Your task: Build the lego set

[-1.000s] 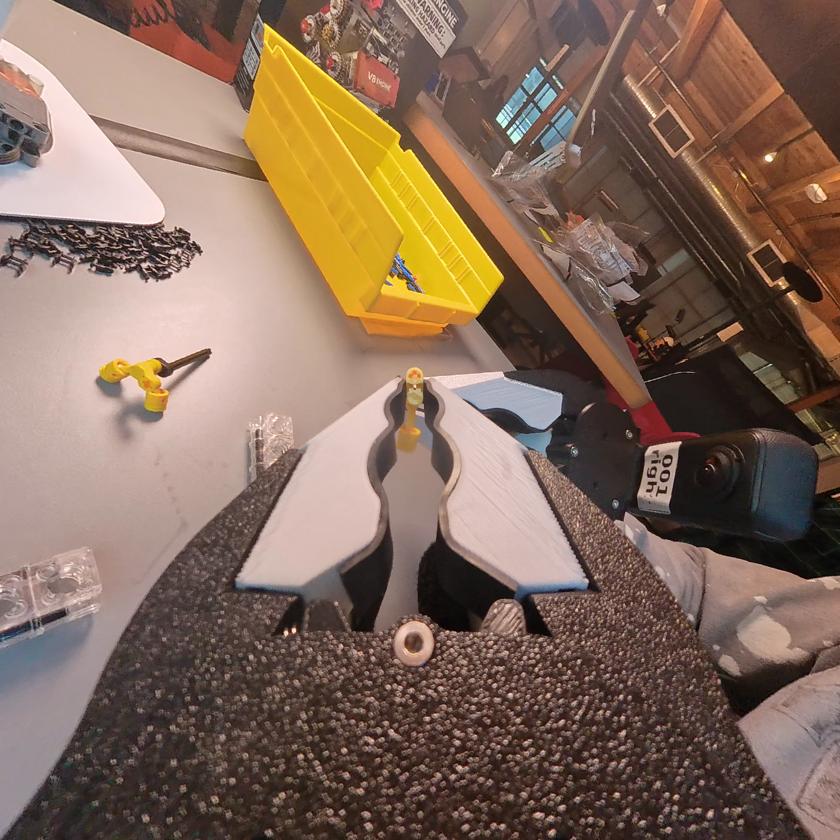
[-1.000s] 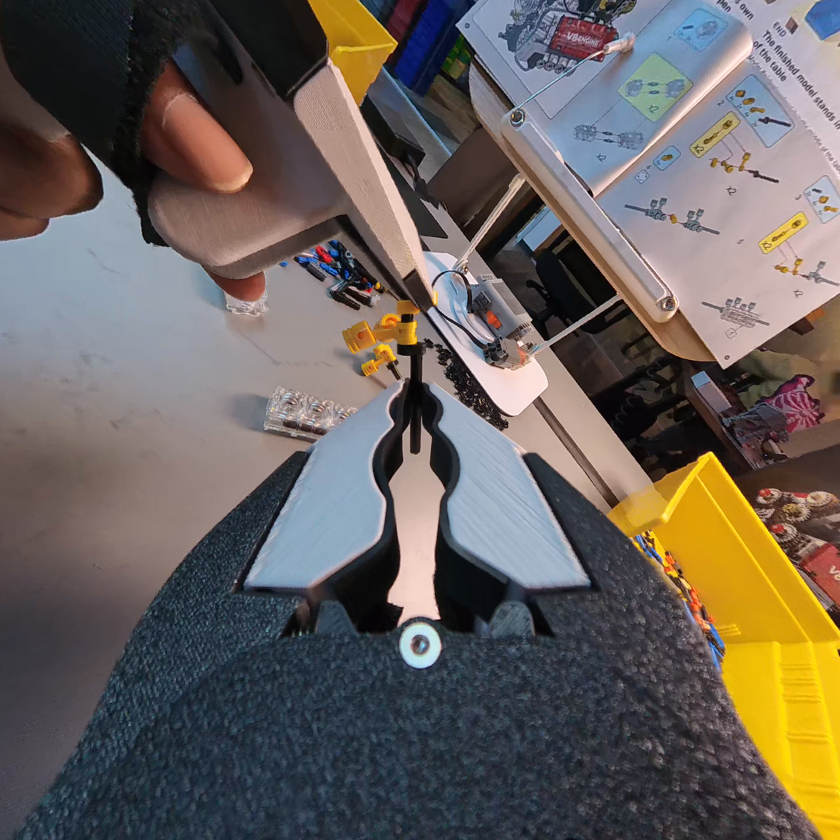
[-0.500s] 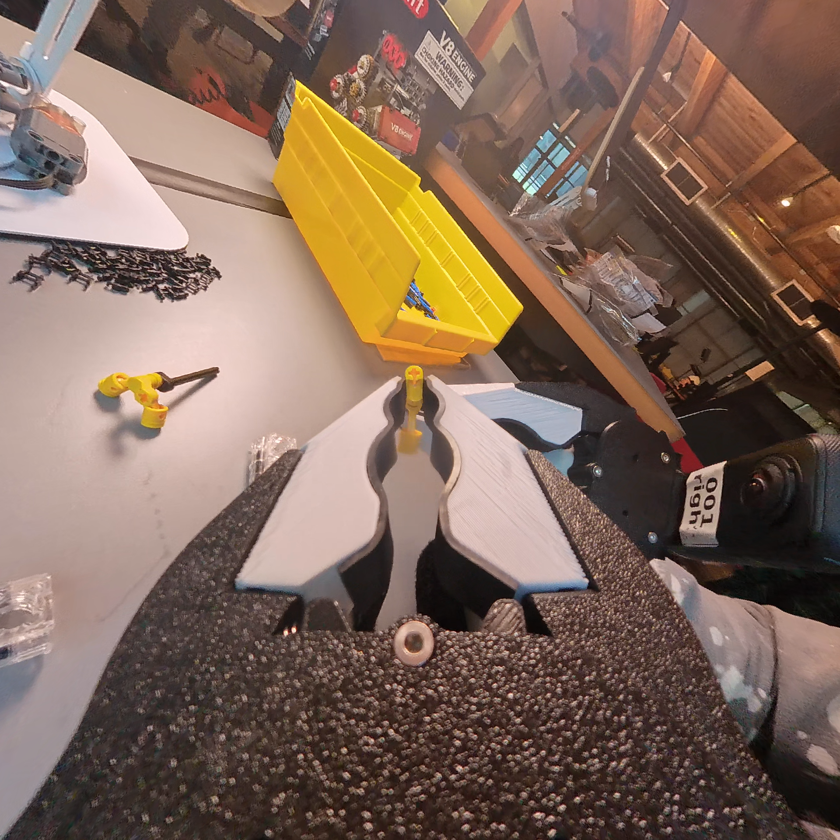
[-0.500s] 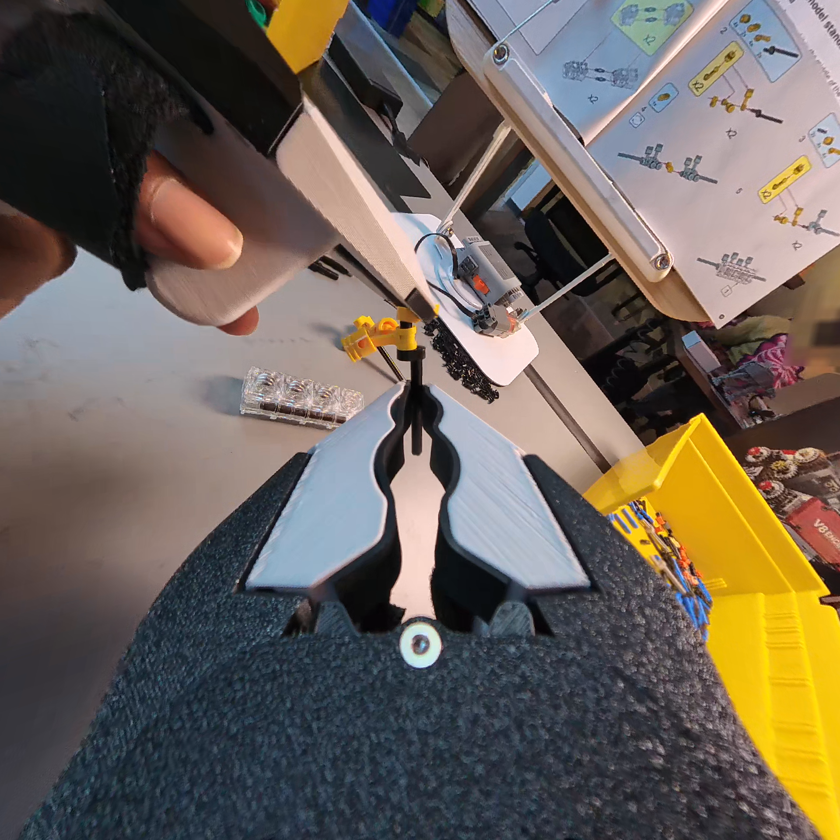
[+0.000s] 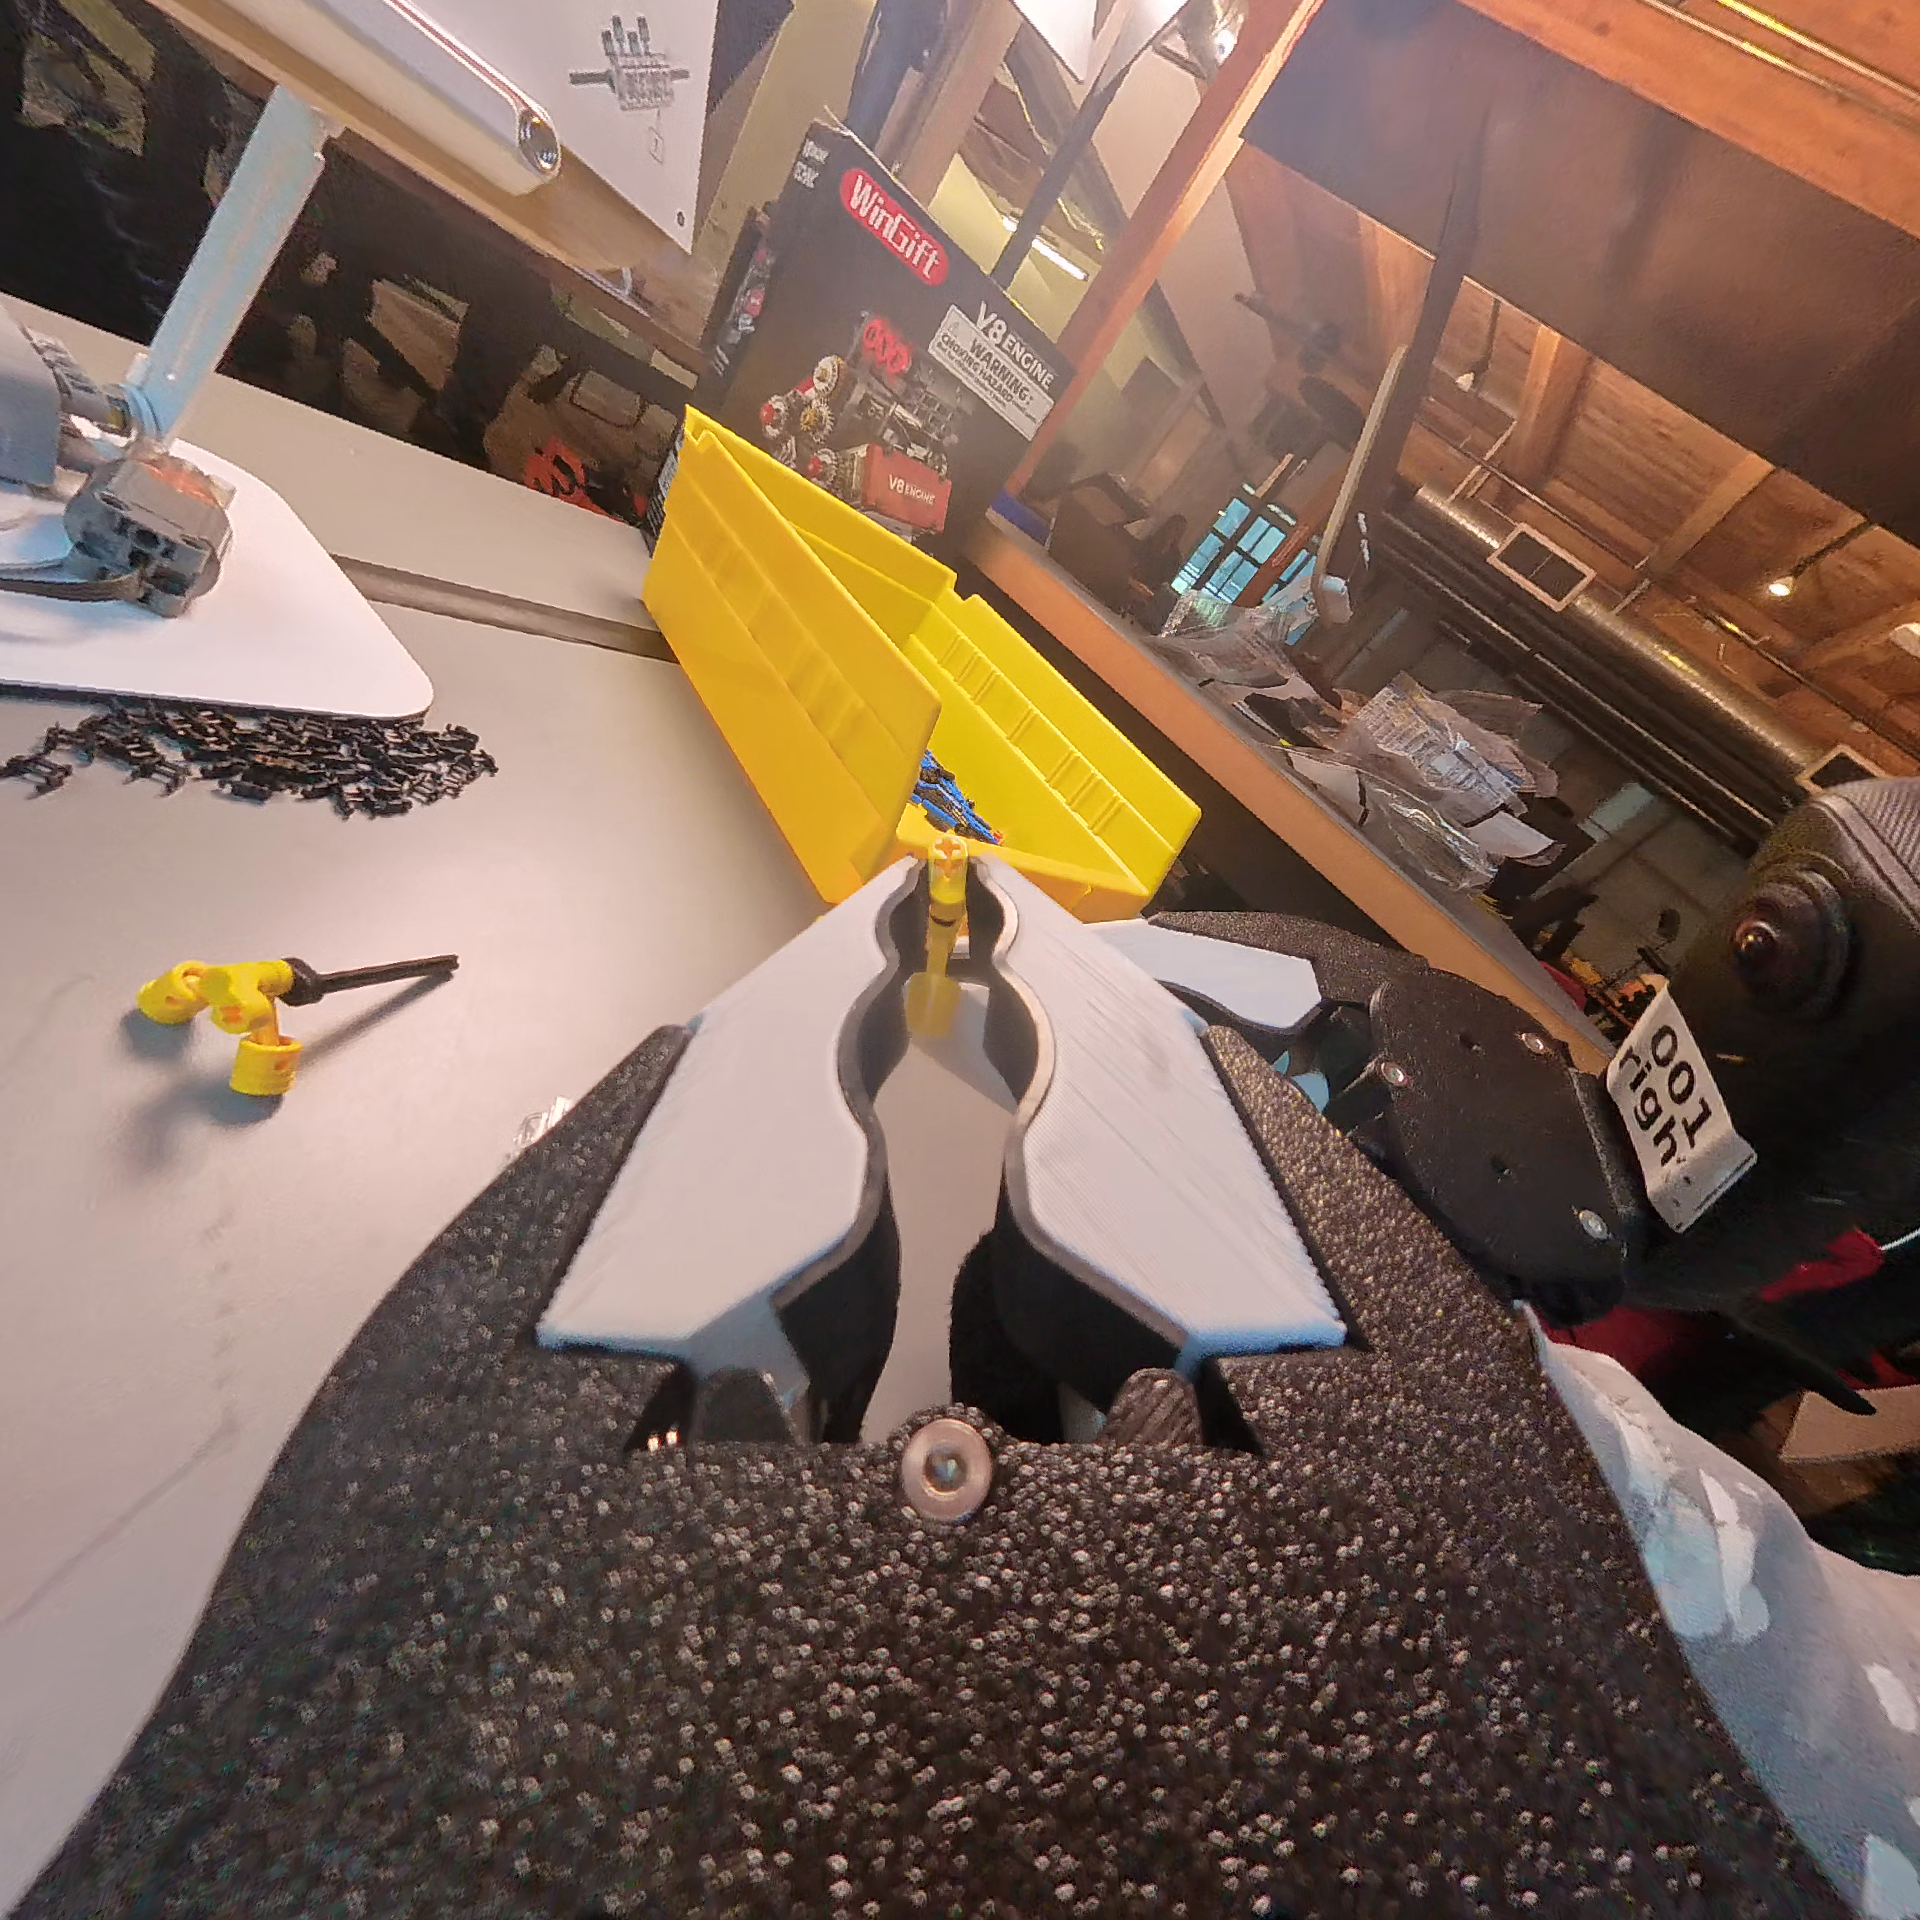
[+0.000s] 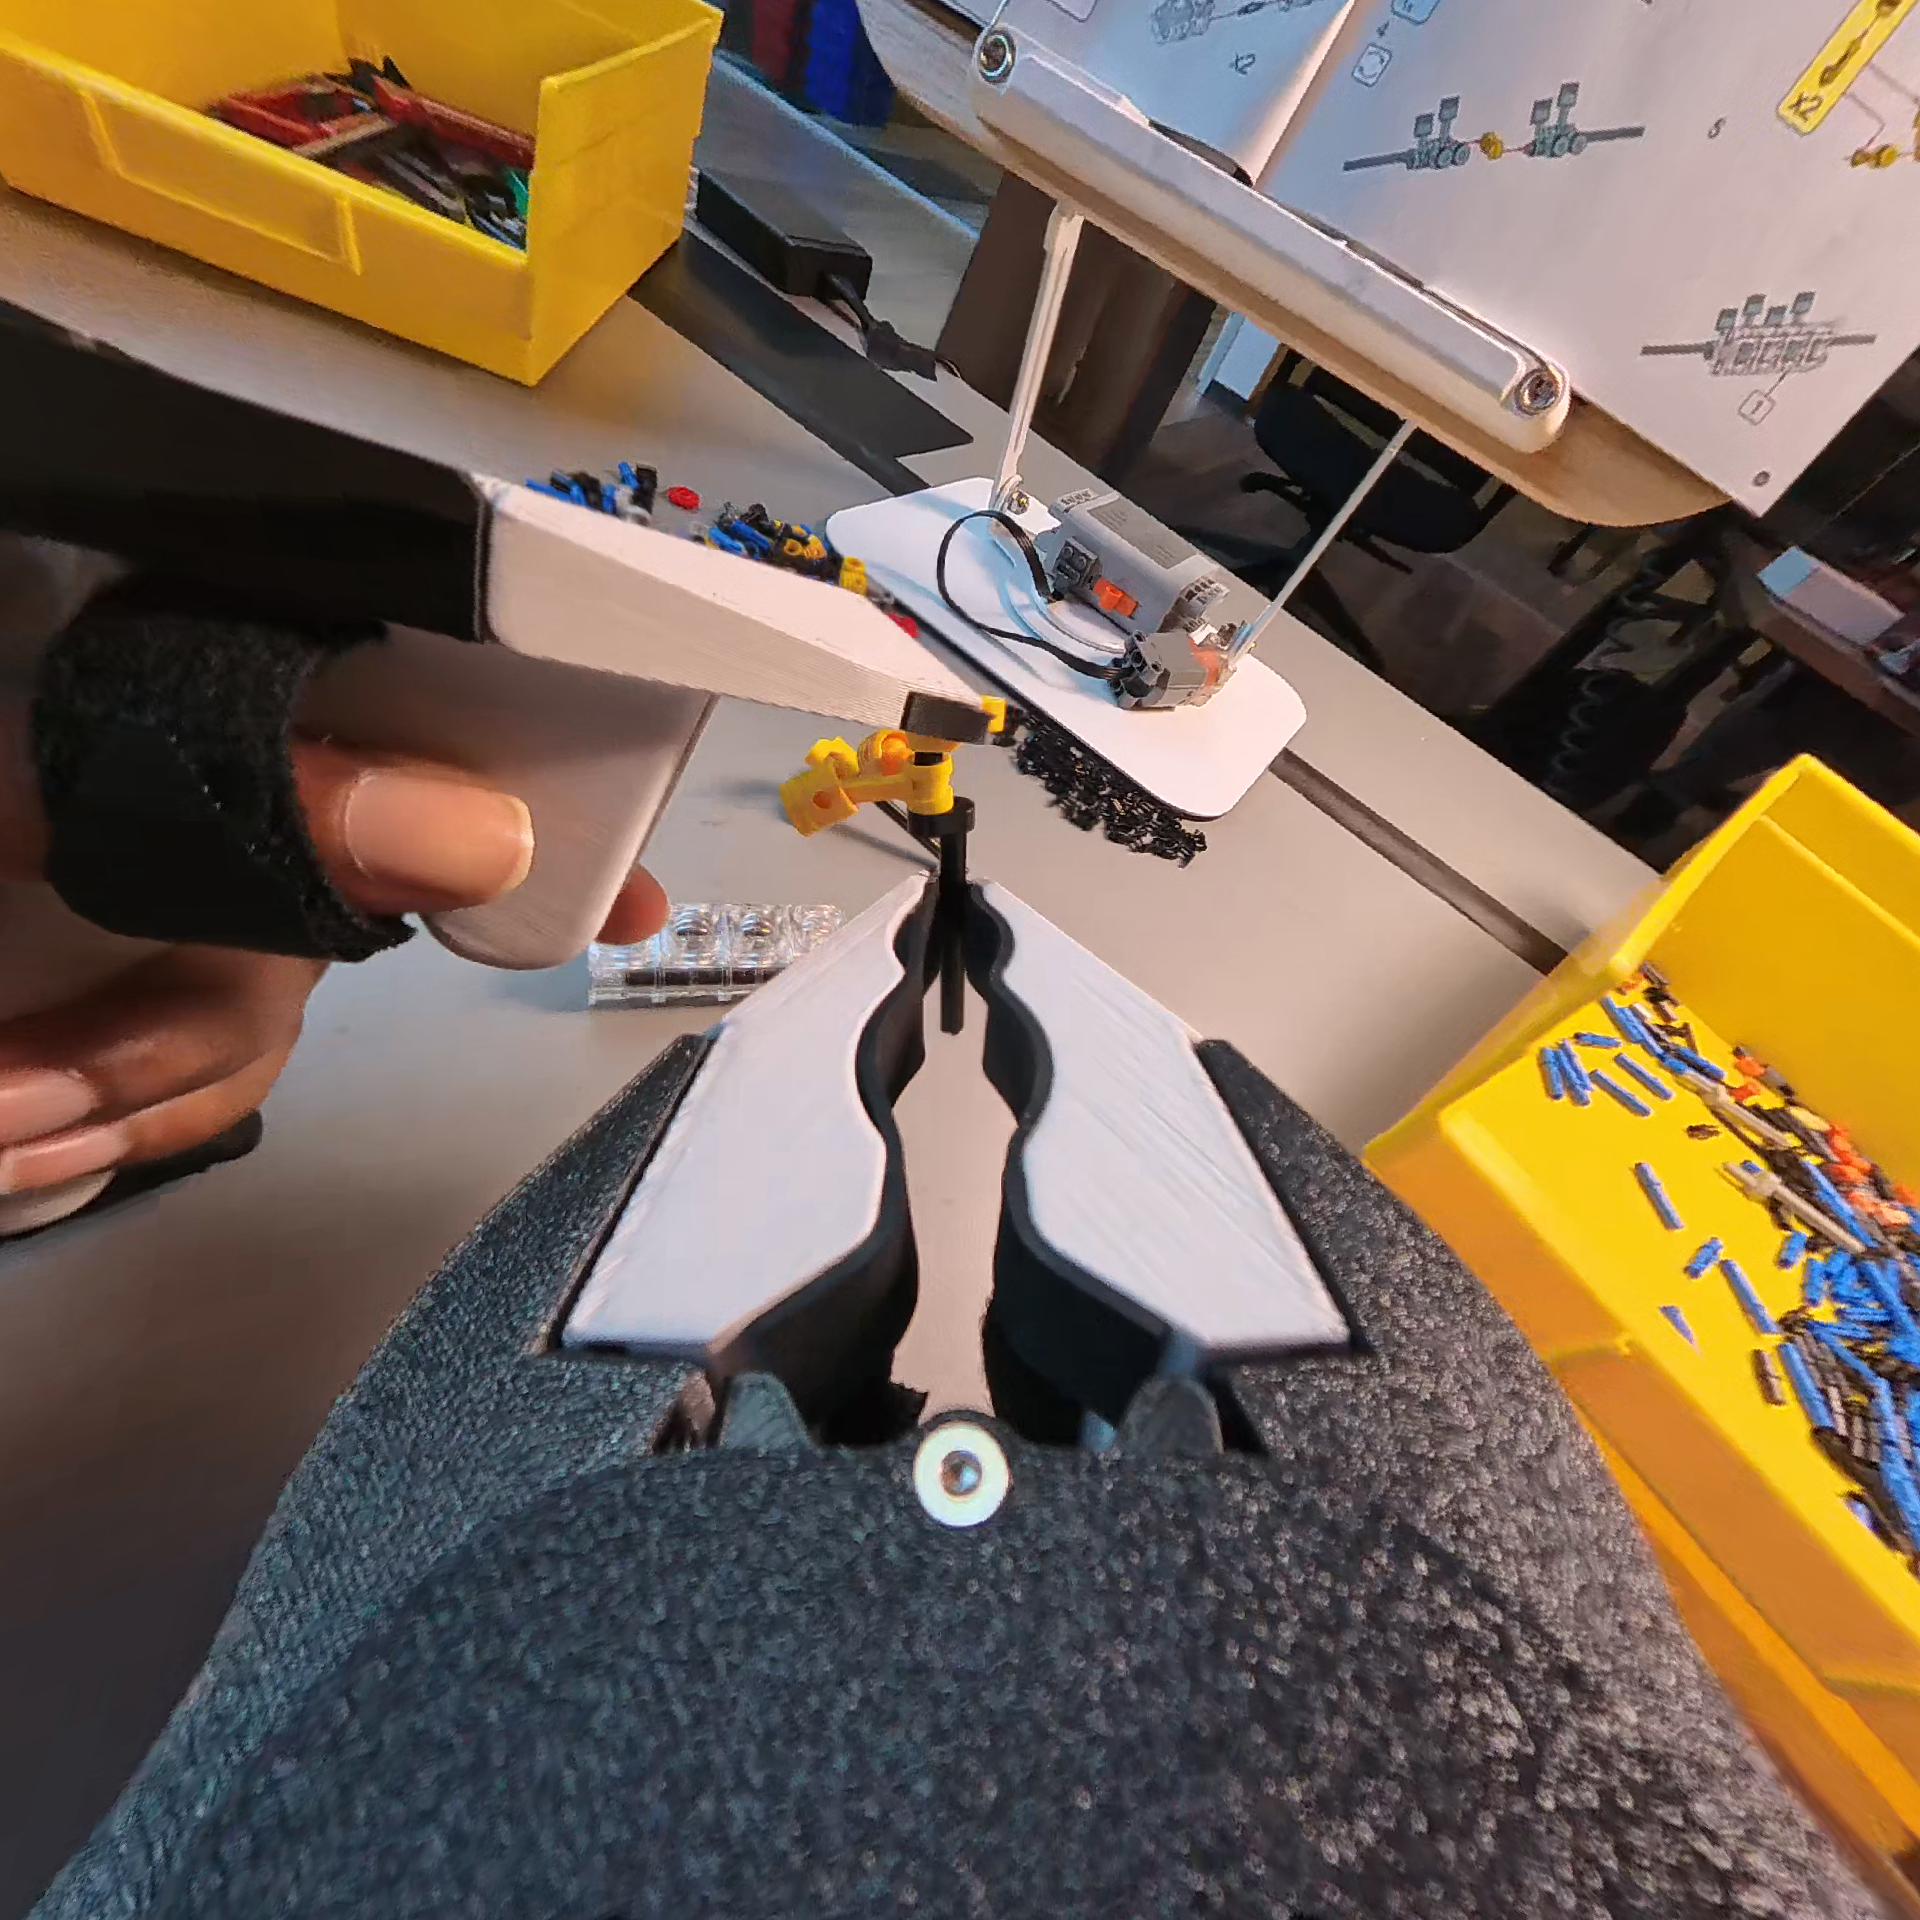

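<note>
My left gripper (image 5: 948,871) is shut on a small yellow connector (image 5: 940,940) and holds it above the grey table. My right gripper (image 6: 951,885) is shut on a thin black axle (image 6: 951,966) that stands upright, with a yellow piece (image 6: 928,781) at its top. In the right wrist view the left gripper's grey finger (image 6: 727,634) reaches in from the left. Its tip sits right above the axle's top, and the yellow connector (image 6: 993,715) peeks out there. A second yellow assembly with a black axle (image 5: 234,1003) lies on the table.
A yellow bin of blue and black pins (image 6: 1714,1195) is at the right, and another yellow bin (image 6: 364,197) is far left. A white stand base (image 6: 1195,727) carries a grey motor block, with an instruction sheet above. A pile of black pins (image 5: 260,748) and a clear brick (image 6: 707,951) lie nearby. From the right gripper's tips to the clear brick (image 6: 707,951) is close to 8 cm.
Both views have tilted and shifted. The left gripper's finger now lies flatter across the right view. Its tip stays at the axle's top, and both grippers keep their hold.
</note>
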`<state>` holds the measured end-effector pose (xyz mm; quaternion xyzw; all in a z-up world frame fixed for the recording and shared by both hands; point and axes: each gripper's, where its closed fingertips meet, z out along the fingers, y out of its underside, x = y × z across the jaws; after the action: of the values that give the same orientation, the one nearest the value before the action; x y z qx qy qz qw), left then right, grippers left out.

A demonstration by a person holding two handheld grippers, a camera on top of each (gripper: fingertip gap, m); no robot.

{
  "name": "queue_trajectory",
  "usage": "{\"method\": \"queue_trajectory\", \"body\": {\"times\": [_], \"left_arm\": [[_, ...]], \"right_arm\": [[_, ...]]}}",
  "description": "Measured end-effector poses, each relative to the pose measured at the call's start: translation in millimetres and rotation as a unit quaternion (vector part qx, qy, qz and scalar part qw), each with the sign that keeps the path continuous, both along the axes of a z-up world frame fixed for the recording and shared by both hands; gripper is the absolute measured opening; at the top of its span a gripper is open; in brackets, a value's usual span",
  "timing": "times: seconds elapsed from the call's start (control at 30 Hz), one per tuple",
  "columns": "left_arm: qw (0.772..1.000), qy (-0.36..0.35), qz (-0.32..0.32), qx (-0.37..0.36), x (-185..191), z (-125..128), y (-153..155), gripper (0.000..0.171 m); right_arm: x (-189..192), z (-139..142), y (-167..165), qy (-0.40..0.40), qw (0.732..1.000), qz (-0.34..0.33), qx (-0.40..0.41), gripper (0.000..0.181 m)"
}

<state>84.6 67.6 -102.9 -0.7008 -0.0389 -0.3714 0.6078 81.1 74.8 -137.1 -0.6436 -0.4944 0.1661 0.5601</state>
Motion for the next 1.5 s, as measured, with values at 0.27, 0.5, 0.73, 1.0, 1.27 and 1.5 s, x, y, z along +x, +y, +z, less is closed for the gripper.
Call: {"method": "queue_trajectory", "body": {"times": [0.27, 0.5, 0.73, 1.0, 1.27, 1.5], "left_arm": [[0.997, 0.055, -0.009, 0.058, 17.6, 7.3, -3.2, 0.008], [0.987, 0.132, -0.019, 0.090, 13.9, 11.2, -5.3, 0.008], [0.983, 0.144, -0.038, 0.111, 11.5, 9.0, -9.6, 0.008], [0.978, 0.153, -0.046, 0.135, 10.3, 10.5, -11.5, 0.008], [0.980, 0.151, -0.059, 0.112, 5.8, 8.1, -15.6, 0.010], [0.977, 0.169, -0.067, 0.110, 4.0, 5.6, -23.6, 0.015]], "right_arm": [[-1.9, 4.7, -3.1, 0.071, 0.994, 0.020, -0.079, 0.001], [-4.0, 8.8, -9.5, 0.096, 0.988, 0.045, -0.110, 0.001], [-7.6, 7.2, -14.9, 0.105, 0.984, 0.062, -0.133, 0.000], [-9.0, 9.0, -19.3, 0.119, 0.977, 0.074, -0.158, 0.000], [-11.8, 1.2, -23.4, 0.081, 0.981, 0.085, -0.157, 0.001], [-12.1, 0.5, -24.7, 0.072, 0.982, 0.089, -0.150, 0.001]]}}
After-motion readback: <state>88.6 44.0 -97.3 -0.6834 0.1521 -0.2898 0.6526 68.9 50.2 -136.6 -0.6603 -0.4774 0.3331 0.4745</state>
